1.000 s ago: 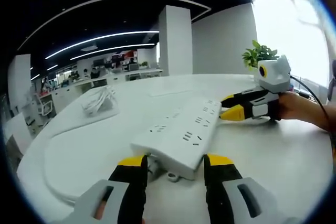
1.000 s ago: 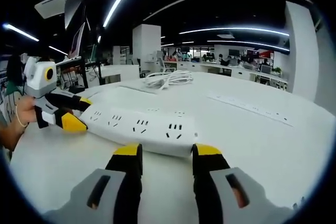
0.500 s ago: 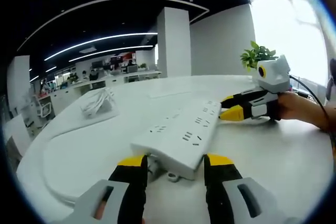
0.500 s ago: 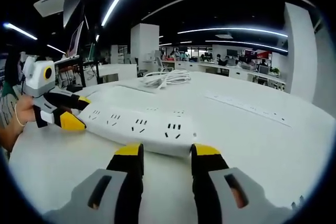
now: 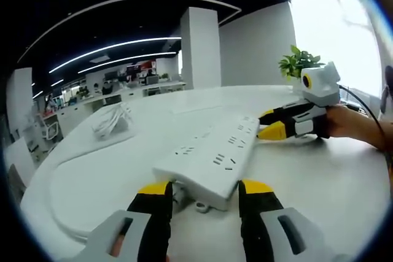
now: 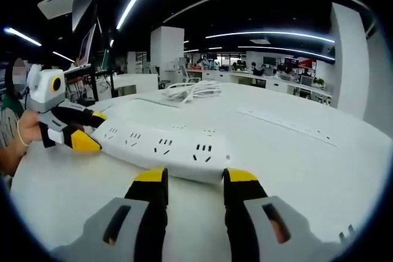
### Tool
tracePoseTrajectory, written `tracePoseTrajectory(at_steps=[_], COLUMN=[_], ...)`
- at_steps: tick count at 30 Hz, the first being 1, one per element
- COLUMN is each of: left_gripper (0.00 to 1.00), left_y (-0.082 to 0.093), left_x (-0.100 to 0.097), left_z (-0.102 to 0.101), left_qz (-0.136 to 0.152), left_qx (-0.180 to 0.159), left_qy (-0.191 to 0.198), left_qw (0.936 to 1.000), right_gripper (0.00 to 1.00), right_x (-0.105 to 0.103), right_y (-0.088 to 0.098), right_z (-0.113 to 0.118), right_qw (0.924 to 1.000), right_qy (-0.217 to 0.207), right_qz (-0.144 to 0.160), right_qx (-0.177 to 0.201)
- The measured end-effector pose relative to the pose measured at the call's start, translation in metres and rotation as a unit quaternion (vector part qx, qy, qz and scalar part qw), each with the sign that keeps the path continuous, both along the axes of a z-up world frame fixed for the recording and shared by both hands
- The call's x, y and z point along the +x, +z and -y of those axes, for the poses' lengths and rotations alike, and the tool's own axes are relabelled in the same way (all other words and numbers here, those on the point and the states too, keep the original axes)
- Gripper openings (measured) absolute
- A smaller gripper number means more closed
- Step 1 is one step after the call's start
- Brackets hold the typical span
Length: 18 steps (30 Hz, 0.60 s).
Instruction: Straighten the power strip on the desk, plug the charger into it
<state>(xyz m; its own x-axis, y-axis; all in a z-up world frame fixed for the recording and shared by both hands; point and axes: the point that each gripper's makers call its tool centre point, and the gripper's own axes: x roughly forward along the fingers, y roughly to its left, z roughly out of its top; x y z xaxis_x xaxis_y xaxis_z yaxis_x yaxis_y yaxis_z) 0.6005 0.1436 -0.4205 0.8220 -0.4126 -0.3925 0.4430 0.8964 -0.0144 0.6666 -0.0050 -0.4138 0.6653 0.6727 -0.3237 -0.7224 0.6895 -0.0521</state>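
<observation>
White power strip (image 5: pixel 212 157) flat on desk (image 5: pixel 319 182), both grippers (image 5: pixel 202 191) (image 6: pixel 189 179) released, jaws straddling opposite ends. Far bundle (image 5: pixel 112 119), possibly the charger cable, indistinct.

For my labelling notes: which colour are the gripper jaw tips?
Yellow tips on black jaws, clearest on the right gripper in its own view.

Left gripper (image 5: pixel 204 189) fingers hide the power strip's (image 5: pixel 210 157) near end.

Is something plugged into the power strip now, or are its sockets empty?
Empty: every visible socket on the power strip shows bare slots; the charger lies apart.
</observation>
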Motion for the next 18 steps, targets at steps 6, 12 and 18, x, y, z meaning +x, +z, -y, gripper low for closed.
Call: tracePoseTrajectory(at_steps=[6,12,18], left_gripper=[0.43,0.43,0.43], left_y=[-0.0001,-0.0003,-0.0004], left_x=[0.0009,0.0010,0.0016], left_z=[0.0010,0.0016,0.0020], left_qz=[-0.002,-0.002,-0.004], left_qx=[0.002,0.002,0.005], left_qy=[-0.005,-0.009,-0.014], left_qw=[1.0000,1.0000,0.9999], right_gripper=[0.34,0.34,0.33], right_x=[-0.0018,-0.0018,-0.0022], right_y=[0.0001,0.0001,-0.0001], right_z=[0.0019,0.0033,0.0050], right_qw=[1.0000,1.0000,1.0000], right_qy=[-0.002,-0.003,-0.004], right_qz=[-0.001,-0.003,-0.003], right_qx=[0.001,0.001,-0.001])
